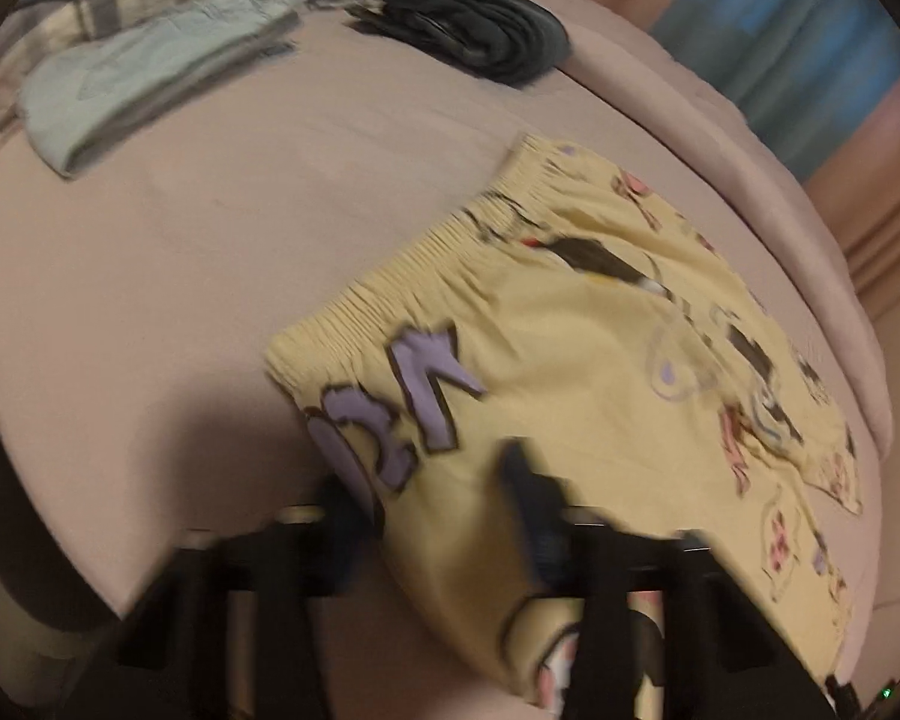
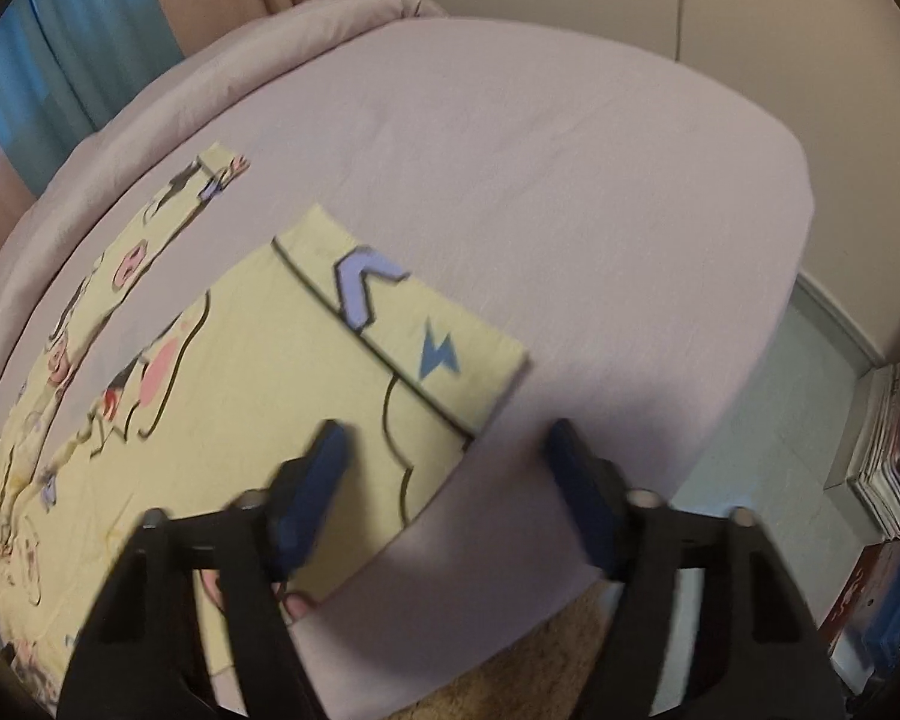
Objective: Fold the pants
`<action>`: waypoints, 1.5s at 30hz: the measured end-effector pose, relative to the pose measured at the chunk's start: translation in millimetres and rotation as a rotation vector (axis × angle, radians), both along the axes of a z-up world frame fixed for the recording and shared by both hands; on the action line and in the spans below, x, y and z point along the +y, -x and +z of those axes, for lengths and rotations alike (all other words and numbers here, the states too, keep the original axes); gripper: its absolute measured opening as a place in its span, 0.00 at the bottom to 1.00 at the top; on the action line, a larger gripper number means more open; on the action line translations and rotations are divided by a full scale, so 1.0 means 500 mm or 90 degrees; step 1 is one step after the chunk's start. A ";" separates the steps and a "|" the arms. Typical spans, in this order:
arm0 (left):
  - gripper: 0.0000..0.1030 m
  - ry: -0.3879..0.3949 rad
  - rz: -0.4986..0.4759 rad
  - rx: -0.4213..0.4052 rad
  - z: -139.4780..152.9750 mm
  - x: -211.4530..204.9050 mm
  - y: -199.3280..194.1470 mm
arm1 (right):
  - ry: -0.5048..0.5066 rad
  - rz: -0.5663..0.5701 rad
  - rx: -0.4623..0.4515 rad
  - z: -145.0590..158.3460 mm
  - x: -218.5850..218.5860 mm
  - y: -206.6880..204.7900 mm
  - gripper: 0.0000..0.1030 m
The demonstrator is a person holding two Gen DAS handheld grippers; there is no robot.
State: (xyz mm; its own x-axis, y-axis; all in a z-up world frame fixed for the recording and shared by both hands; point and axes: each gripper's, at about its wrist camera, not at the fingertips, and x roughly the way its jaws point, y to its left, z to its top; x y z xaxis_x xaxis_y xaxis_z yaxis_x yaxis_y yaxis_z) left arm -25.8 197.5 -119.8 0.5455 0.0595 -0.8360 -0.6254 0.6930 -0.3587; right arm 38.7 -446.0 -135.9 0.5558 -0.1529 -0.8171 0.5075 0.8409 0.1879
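A: Where are the pants [image 1: 576,354]?

B: I see them lying flat on the bed [image 1: 210,276], yellow with cartoon prints, waistband toward the bed's middle, 2 legs running to the right.

A: And my left gripper [image 1: 432,498]?

B: Its 2 fingers sit on either side of a fabric fold near the waistband; blur means I cannot tell if it is clenched.

A: The right gripper [image 2: 450,456]?

B: Released, fingers wide apart, 1 over a leg hem, 1 over bare sheet.

A: Anything else?

B: 2 folded garments, green [image 1: 144,66] and black [image 1: 468,24], lie farther up the bed.
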 end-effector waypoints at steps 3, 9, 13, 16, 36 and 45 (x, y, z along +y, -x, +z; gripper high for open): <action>0.03 0.083 0.039 -0.026 -0.010 0.017 0.015 | -0.029 0.000 -0.029 0.003 -0.017 0.003 0.09; 0.03 0.127 0.048 -0.068 0.064 0.041 0.056 | -0.075 -0.005 -0.115 0.064 -0.042 0.026 0.04; 0.03 0.110 0.032 -0.060 0.092 0.034 0.076 | -0.075 -0.008 -0.142 0.104 -0.044 0.048 0.04; 0.03 0.118 0.029 -0.028 0.066 0.038 0.075 | -0.060 -0.021 -0.130 0.102 -0.049 0.057 0.04; 0.28 -0.034 0.031 0.001 0.124 0.068 0.050 | 0.068 0.105 0.006 0.116 -0.046 -0.077 0.69; 0.28 -0.037 -0.095 0.021 0.052 0.006 -0.042 | 0.053 0.147 0.067 0.005 0.020 -0.239 0.17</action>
State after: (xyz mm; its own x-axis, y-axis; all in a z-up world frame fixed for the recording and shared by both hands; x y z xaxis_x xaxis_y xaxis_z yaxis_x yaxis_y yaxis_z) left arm -4.6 200.6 -93.8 0.5238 0.0291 -0.8513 -0.5249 0.7982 -0.2957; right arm 158.4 -436.0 -133.5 0.4969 -0.1006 -0.8620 0.3135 0.9470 0.0702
